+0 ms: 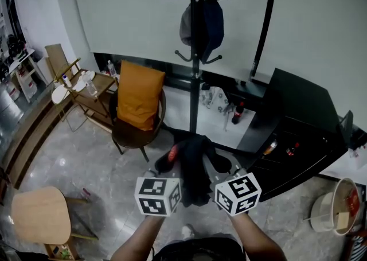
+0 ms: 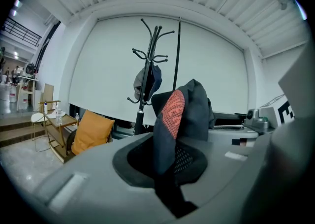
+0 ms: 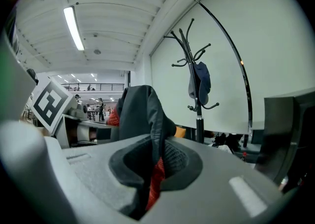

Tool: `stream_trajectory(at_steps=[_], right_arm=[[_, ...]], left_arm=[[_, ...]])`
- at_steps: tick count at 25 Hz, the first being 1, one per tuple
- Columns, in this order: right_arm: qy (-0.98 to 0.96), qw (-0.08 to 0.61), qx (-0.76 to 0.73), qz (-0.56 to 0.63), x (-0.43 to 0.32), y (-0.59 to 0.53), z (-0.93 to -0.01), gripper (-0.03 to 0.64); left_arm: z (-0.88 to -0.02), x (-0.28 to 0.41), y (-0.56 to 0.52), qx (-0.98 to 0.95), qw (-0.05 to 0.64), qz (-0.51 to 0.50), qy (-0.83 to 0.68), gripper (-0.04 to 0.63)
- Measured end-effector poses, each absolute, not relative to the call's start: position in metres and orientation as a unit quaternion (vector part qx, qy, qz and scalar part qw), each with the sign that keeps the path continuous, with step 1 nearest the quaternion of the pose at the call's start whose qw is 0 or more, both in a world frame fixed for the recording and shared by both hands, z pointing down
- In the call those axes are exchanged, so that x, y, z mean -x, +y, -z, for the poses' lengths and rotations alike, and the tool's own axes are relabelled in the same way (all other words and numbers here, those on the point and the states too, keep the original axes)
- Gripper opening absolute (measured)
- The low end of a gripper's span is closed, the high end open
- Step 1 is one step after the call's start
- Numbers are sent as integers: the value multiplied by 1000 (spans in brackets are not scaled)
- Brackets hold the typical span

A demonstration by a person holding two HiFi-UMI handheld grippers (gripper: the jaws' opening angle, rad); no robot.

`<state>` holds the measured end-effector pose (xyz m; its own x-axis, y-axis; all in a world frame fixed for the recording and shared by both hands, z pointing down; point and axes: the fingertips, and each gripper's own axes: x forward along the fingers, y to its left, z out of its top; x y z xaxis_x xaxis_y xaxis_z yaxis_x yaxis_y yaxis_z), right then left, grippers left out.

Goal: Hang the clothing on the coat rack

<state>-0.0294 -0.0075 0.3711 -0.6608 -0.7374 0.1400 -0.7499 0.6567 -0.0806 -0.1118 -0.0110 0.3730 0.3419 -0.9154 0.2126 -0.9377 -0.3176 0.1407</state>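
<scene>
left tool (image 2: 170,169): jaws shut tight on the garment; dark cloth with a red patch stands up out of the gap and a tail drops below it
right tool (image 3: 150,169): jaws also closed on the same garment; a dark fold sits on top with red showing down in the gap
garment (image 1: 192,165): lower centre of the head view, bunched between the two tools and touching both, held up off the floor
garment vs tools: pinched at its left and right sides, with the bulk humped up ahead of the jaws and some hanging between the marker cubes
handling: looks soft, limp and light; it should sag and fold wherever unsupported; not fragile; a thin pinch of cloth may slide out
where to hold: judged best at a collar, loop or open edge, so a span of cloth can drop over a hook; cannot tell which part is pinched now
chair (image 1: 137,133): left of centre, beyond the garment and apart from it
cushion (image 1: 139,96): orange, leaning on the chair back
rack (image 1: 195,70): top centre, upright dark pole beyond the garment and well apart from it
cap (image 1: 200,24): dark, hanging on the rack at upper centre; other hooks look bare
next move: probably raise the garment and carry it forward to a bare hook
</scene>
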Motion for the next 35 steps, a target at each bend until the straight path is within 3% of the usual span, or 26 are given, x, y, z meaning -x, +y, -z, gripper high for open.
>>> stream_trajectory(at_steps=[35], right_arm=[[-919,28,-391,-51,22,-154,-365,25]], left_arm=[[-370,104,-159,-800,103,-55,-588,37]])
